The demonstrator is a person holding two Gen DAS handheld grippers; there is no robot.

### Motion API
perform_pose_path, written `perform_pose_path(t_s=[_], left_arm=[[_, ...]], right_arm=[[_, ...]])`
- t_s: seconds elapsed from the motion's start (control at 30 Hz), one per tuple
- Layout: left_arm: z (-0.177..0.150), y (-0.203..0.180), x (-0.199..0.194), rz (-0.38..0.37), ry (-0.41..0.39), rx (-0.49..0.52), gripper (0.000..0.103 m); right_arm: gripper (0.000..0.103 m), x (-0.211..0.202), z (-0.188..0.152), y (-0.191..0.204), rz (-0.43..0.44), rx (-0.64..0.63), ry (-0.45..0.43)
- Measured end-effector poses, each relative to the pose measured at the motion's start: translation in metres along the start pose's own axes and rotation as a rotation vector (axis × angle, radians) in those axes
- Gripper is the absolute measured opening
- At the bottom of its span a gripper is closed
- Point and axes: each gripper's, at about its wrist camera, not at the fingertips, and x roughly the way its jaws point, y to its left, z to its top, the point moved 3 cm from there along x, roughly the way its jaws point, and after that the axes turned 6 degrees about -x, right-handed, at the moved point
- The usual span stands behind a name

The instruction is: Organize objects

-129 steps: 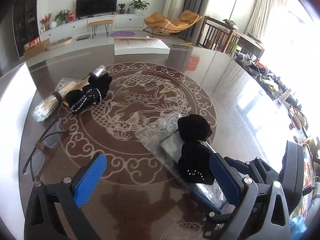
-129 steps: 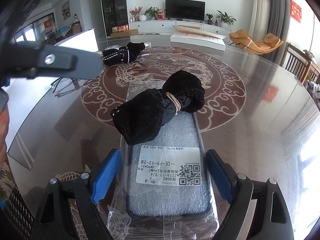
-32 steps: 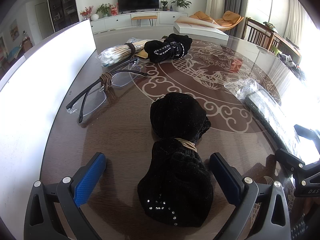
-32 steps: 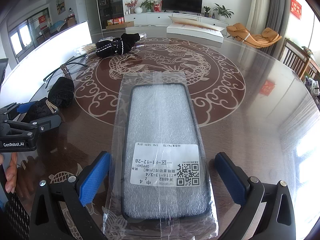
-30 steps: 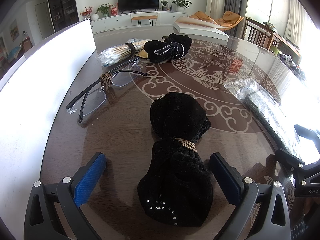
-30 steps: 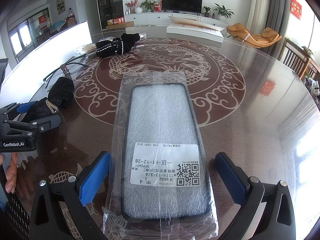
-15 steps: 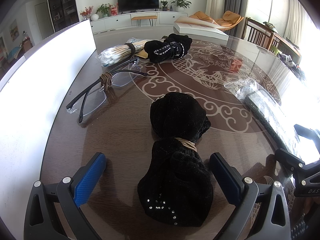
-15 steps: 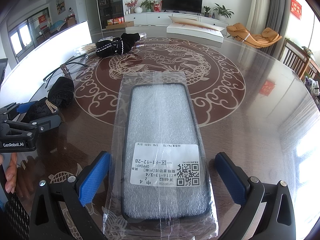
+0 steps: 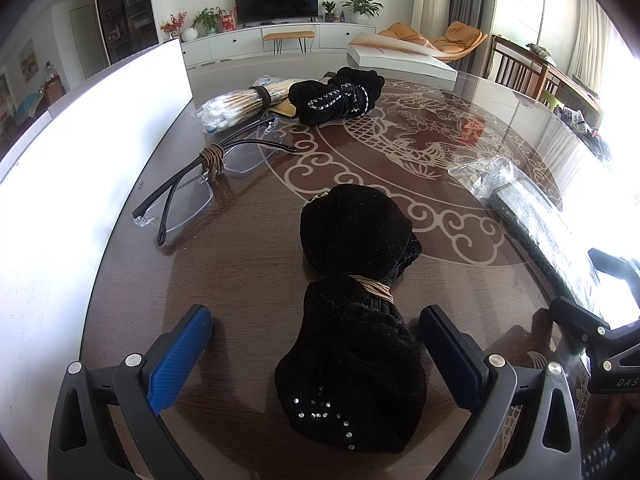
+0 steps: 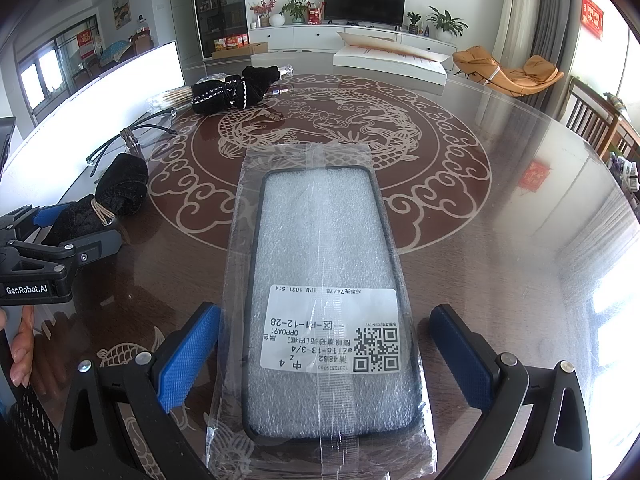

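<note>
- The left gripper point(image 9: 314, 354) stands wide open around the near black velvet bundle point(image 9: 352, 320), tied at its waist with a tan band; neither pad touches it, and it lies flat on the table point(image 9: 248, 280).
- The right gripper point(image 10: 324, 354) is equally wide open astride the bagged phone case point(image 10: 324, 300), gripping nothing.
- Along the left edge, the glasses point(image 9: 200, 184), the cotton swab bundle point(image 9: 240, 106) and a second black bundle point(image 9: 336, 96) lie in a loose row, seemingly already placed.
- Judging by that row, the phone case, well apart to the right, looks like the main piece left to move.
</note>
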Motion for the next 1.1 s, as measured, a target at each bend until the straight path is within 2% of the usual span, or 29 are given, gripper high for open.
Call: perform_pose_path(t_s=[0.87,0.93,1.0,1.03,1.07,1.1], left_arm=[[0.001,0.0,0.001,0.0,0.017,0.008,0.103],[0.007,-0.001,0.004,-0.017,0.098,0.042,0.103],[0.014,-0.002,0.008,-0.028,0.159,0.078,0.103],[0.016,-0.002,0.008,-0.017,0.156,0.089,0.103],[0.018,-0.001,0.008,0.001,0.138,0.097,0.098],[0.019,-0.001,0.006,-0.014,0.113,0.099,0.088]], right_arm=[[0.103,0.001,0.0,0.0,0.004,-0.001,0.006],[0.103,0.005,0.006,-0.001,0.024,-0.018,0.054],[0.103,0.015,0.019,-0.005,0.044,-0.025,0.139],[0.103,0.019,0.026,-0.008,0.064,-0.005,0.164],[0.097,0.021,0.034,-0.01,0.086,0.013,0.167],[0.088,0.022,0.041,-0.01,0.078,0.003,0.166]])
